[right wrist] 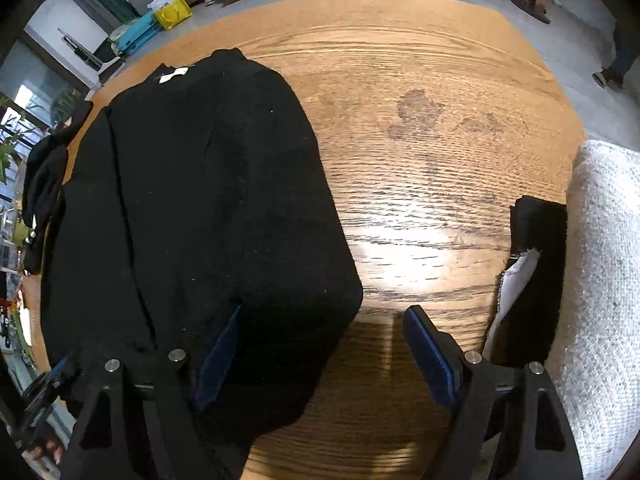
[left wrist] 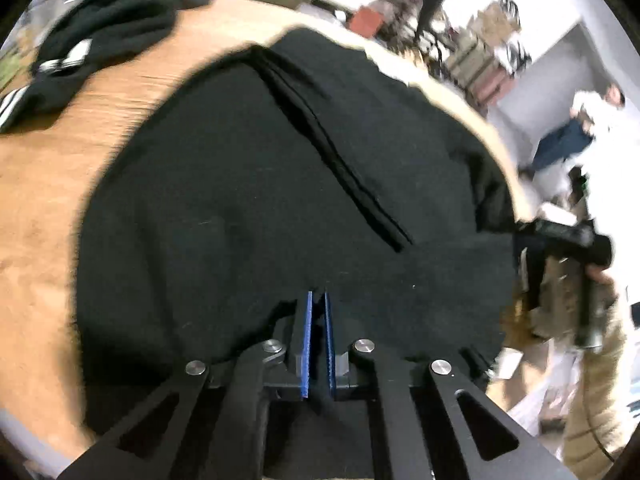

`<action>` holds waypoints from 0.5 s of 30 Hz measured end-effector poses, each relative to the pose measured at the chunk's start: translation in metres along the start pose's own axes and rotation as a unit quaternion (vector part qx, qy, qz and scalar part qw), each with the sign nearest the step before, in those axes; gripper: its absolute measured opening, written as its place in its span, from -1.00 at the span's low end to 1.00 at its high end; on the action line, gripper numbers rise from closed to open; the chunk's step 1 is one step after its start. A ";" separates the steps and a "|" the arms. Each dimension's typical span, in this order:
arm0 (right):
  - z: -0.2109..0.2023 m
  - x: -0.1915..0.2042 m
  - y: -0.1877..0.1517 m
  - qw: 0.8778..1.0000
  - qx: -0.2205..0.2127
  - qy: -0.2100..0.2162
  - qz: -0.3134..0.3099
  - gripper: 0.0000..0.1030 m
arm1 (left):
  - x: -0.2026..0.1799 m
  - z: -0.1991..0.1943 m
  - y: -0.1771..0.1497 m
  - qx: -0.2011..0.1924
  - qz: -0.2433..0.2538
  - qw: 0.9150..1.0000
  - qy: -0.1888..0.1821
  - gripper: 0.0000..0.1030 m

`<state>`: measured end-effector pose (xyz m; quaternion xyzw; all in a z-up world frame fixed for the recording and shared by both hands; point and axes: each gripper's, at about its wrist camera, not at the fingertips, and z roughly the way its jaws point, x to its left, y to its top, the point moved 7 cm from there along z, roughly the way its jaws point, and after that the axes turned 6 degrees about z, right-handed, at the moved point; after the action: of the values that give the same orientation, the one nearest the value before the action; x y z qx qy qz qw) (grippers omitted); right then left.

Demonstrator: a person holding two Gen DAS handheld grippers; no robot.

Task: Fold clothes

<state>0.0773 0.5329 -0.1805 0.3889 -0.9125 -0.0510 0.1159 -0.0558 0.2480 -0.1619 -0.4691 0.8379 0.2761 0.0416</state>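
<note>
A black garment point(left wrist: 256, 184) lies spread on the wooden table point(left wrist: 36, 200), with a long seam running across it. My left gripper point(left wrist: 318, 300) is shut on the near edge of this garment, blue pads pressed on the cloth. In the right wrist view the same black garment point(right wrist: 208, 208) lies folded on the left half of the table point(right wrist: 420, 152), a small white label at its far end. My right gripper point(right wrist: 326, 320) is open over the garment's near right corner; its left finger point(right wrist: 224, 344) rests against the cloth and its right finger point(right wrist: 428, 344) is over bare wood.
Another dark garment with white stripes point(left wrist: 96, 36) lies at the table's far left. A white knitted fabric point(right wrist: 600, 280) and a black-and-white folded piece point(right wrist: 532, 280) sit at the right edge. The other hand-held gripper point(left wrist: 568, 248) shows at the right. Boxes and people stand beyond the table.
</note>
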 end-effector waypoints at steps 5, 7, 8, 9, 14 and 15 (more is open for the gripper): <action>-0.010 0.003 0.002 1.000 -0.012 0.001 -0.005 0.62 | 0.065 -0.045 -0.020 -0.021 -0.054 0.996 0.069 -0.97; -0.012 0.003 0.005 1.000 -0.015 0.003 0.004 0.63 | 0.077 -0.055 -0.026 -0.028 -0.066 0.995 0.073 -0.98; -0.012 0.003 0.007 1.000 -0.015 0.005 0.010 0.63 | 0.077 -0.058 -0.027 -0.033 -0.065 0.995 0.066 -0.98; -0.009 0.002 0.008 1.000 -0.012 0.004 0.016 0.63 | 0.070 -0.060 -0.025 -0.043 -0.056 0.996 0.044 -0.98; -0.001 0.005 0.003 0.999 0.007 0.033 0.038 0.62 | 0.009 -0.049 -0.002 -0.058 0.029 0.998 -0.023 0.36; -0.001 0.006 0.001 0.999 0.009 0.034 0.034 0.62 | -0.003 -0.042 0.004 -0.050 0.051 0.997 -0.024 0.47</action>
<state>0.0723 0.5291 -0.1780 0.3606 -0.9210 -0.0259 0.1450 -0.0496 0.2310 -0.1239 -0.4208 0.8445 0.3304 0.0245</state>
